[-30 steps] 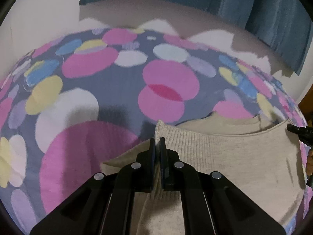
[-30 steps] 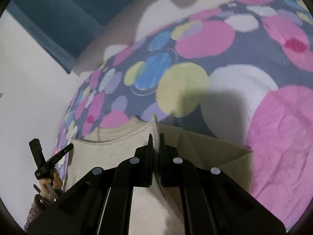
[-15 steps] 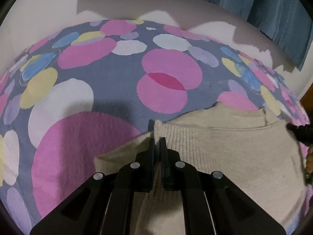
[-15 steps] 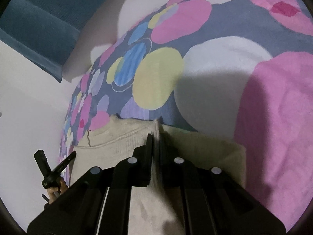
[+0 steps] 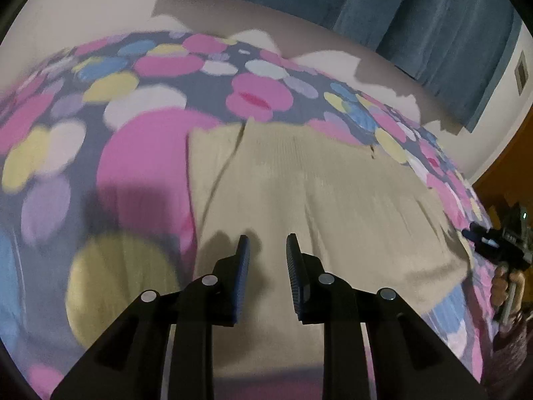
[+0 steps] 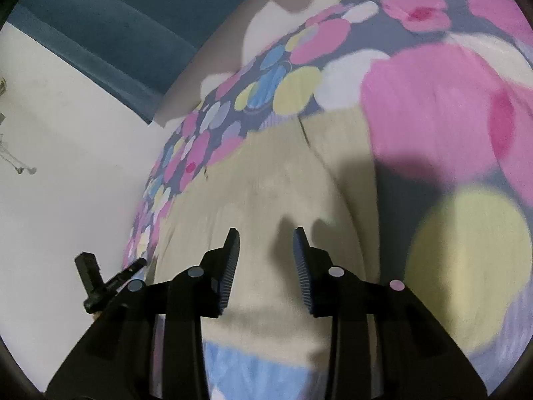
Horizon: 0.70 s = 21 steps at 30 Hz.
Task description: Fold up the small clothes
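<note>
A beige knit garment lies folded flat on the dotted bedspread. It also shows in the right wrist view. My left gripper is open and empty, hovering over the garment's near edge. My right gripper is open and empty over the garment's other near side. The right gripper shows at the right edge of the left wrist view. The left gripper shows at the lower left of the right wrist view. Both views are motion-blurred.
The bedspread has pink, yellow, blue and white circles on grey. A blue curtain hangs behind the bed against a white wall. A brown wooden surface stands at the far right.
Both grippers were shut on the garment's edge and carried it forward. Now both have opened, let go and pulled back, and the garment lies flat.
</note>
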Available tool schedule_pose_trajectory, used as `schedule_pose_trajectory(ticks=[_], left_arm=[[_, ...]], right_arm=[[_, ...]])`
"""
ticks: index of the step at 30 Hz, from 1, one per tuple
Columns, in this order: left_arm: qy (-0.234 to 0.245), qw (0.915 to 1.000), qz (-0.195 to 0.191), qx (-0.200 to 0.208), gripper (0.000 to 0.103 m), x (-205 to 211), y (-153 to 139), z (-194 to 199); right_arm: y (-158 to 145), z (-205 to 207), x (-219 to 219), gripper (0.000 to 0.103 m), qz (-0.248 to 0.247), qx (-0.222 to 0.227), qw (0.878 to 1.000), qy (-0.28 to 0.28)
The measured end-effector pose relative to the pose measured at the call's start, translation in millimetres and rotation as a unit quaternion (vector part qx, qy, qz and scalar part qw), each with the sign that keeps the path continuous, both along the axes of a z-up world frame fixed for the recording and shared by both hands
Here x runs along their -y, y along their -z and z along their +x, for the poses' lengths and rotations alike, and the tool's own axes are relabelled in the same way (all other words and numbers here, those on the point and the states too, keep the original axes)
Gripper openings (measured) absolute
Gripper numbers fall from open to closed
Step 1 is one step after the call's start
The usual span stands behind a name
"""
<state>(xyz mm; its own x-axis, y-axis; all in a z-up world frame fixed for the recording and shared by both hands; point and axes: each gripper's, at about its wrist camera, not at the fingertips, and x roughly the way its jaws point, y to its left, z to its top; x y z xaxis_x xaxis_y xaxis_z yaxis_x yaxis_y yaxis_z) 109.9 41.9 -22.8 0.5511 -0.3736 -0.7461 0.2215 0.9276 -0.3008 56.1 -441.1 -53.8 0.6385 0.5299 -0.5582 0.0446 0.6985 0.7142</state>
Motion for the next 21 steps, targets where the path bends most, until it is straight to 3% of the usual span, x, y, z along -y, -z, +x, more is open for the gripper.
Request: schedule_pose_trajectory(ticks=[5,9,13,21], left_arm=[[-0.013,0.9998,0.007,-0.015,0.023,-3,24,-23],[-0.018,0.9998,-0.002,-0.012,0.023,-10,33,-24],[-0.020,0.9991,-0.032,-0.016,0.023,-20,40,-22],[-0.022,0.9944,-0.101,-0.025,0.024,-36,44,-23]], right_arm=[[14,-34,0,0.036,0.010,-0.007,1.000,0.009],[29,-42,4,0.036,-0.012,-0.030,0.999,0.024],[41,-47,13,0.036,0.020,-0.015,0.999,0.028],[39,-50,9,0.036,0.002,0.000,1.000,0.030]])
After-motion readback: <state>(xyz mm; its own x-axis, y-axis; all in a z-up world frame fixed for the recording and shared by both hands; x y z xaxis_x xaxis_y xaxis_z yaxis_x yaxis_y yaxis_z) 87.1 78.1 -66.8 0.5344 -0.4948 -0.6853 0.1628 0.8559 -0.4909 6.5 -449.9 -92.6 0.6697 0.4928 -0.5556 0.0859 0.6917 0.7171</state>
